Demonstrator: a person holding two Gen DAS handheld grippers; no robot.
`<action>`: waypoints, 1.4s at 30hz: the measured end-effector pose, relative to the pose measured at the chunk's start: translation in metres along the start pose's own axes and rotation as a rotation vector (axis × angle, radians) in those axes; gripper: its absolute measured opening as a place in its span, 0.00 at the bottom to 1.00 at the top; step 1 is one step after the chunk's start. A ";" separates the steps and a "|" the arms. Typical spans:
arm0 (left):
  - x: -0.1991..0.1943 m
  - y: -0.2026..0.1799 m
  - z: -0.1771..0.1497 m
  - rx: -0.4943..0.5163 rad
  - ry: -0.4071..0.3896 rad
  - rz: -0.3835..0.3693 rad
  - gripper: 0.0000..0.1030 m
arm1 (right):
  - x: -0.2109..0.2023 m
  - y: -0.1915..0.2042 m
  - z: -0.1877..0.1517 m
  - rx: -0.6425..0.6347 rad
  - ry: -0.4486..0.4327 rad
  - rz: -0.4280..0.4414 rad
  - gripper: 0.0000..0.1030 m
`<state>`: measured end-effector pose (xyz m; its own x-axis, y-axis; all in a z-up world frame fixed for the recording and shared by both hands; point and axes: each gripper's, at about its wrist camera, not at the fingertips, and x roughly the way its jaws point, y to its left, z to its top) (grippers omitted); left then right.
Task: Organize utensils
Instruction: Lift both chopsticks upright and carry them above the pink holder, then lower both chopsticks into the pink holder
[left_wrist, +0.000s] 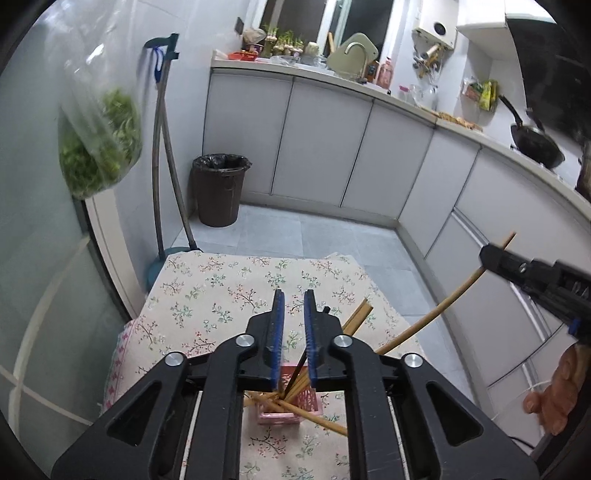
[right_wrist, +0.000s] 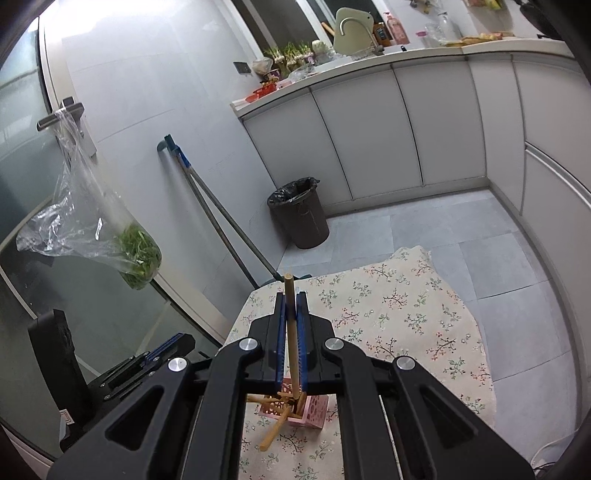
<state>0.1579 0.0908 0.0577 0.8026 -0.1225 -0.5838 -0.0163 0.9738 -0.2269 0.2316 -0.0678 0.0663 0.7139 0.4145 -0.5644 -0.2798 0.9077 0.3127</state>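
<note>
Bamboo chopstick (right_wrist: 291, 325) pinched in right tool (right_wrist: 291, 310) goes next into pink perforated plastic holder (right_wrist: 314, 410); left tool (left_wrist: 294, 306) narrowly parted, empty.

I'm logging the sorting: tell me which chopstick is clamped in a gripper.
The chopstick pinched in the right gripper, raised above the pink holder; the others sit loose in that holder, and the left gripper holds nothing.

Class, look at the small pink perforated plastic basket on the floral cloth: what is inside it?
Inside the pink perforated plastic basket stand and lean several wooden chopsticks, some poking out over its rim. The left gripper and right gripper cover much of it, so the count and basket floor stay hidden.
</note>
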 end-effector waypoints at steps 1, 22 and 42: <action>-0.002 0.002 0.000 -0.012 -0.009 -0.002 0.14 | 0.002 0.001 -0.001 -0.005 0.004 -0.002 0.06; -0.012 0.025 0.006 -0.090 -0.037 -0.015 0.23 | 0.026 0.027 -0.011 -0.086 0.046 -0.053 0.05; -0.017 0.007 -0.002 -0.032 -0.017 -0.012 0.34 | 0.022 0.026 -0.028 -0.064 0.087 -0.051 0.27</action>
<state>0.1429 0.0994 0.0642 0.8127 -0.1308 -0.5679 -0.0251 0.9657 -0.2585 0.2220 -0.0336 0.0408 0.6708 0.3697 -0.6430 -0.2873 0.9288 0.2343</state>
